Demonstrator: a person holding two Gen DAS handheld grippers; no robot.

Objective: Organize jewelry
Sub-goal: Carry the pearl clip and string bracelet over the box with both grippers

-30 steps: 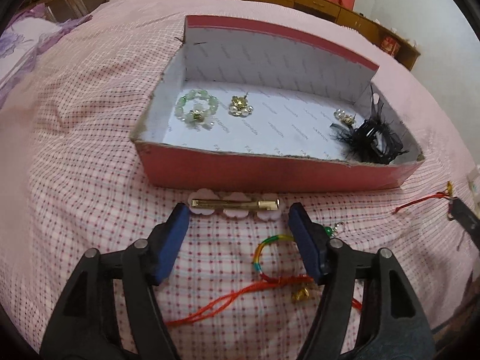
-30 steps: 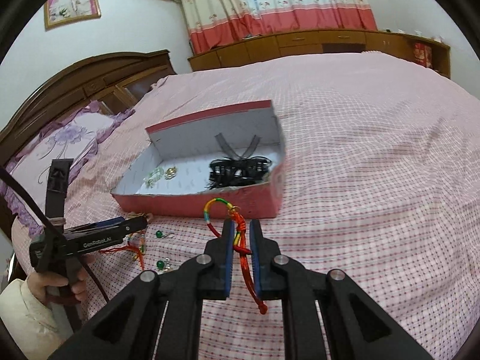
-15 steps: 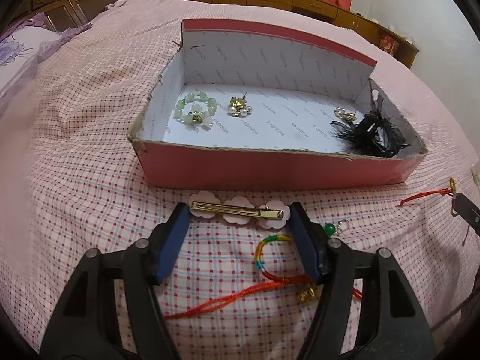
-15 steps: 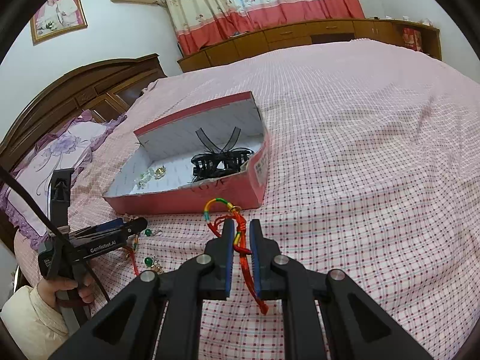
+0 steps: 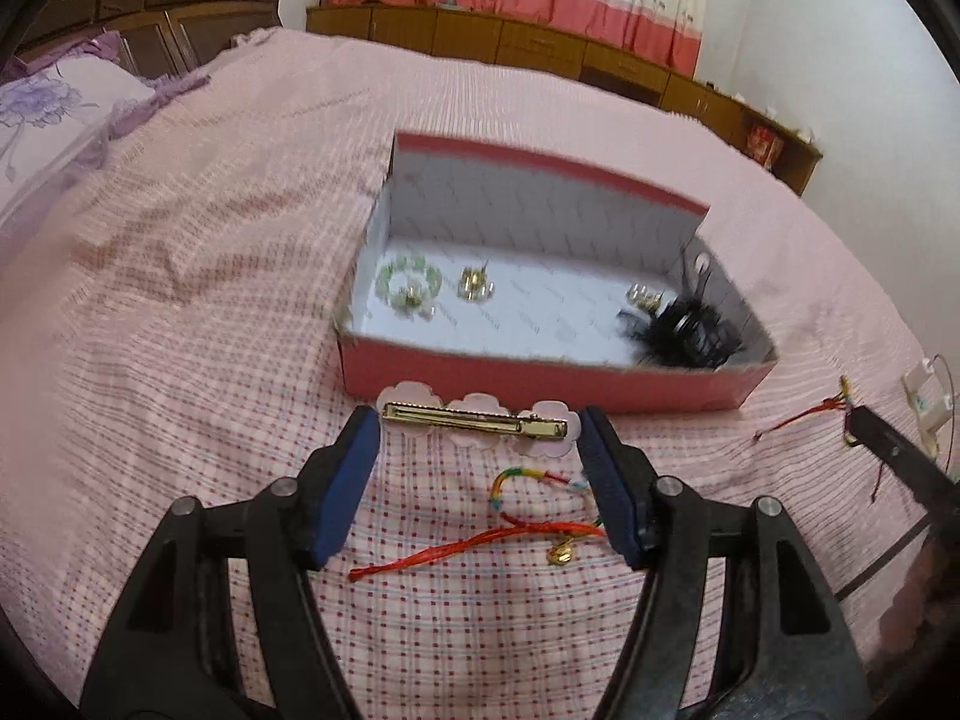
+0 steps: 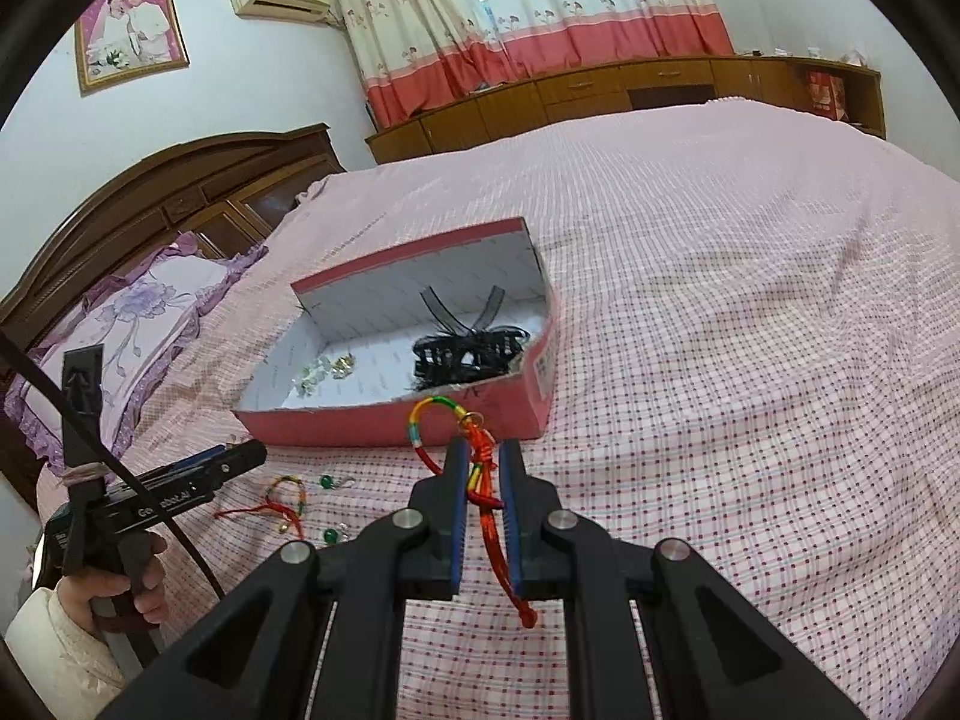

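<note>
Left gripper (image 5: 480, 429) lifted since earlier frame, hair clip (image 5: 477, 420) clamped between half-spread fingers. Right gripper (image 6: 480, 468) closed tight on red cord bracelet (image 6: 483, 468), loop beyond fingertips.

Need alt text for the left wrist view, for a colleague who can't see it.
The left gripper holds a gold hair clip with pink flowers endwise between its fingers, just before a red box of jewelry on the pink checked bedspread. A red cord bracelet lies below.

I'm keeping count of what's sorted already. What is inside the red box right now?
Inside the red box: a green bead bracelet, a gold pearl piece, another small pearl piece and a black feathered hair clip. Anything beneath the feathers is hidden.
</note>
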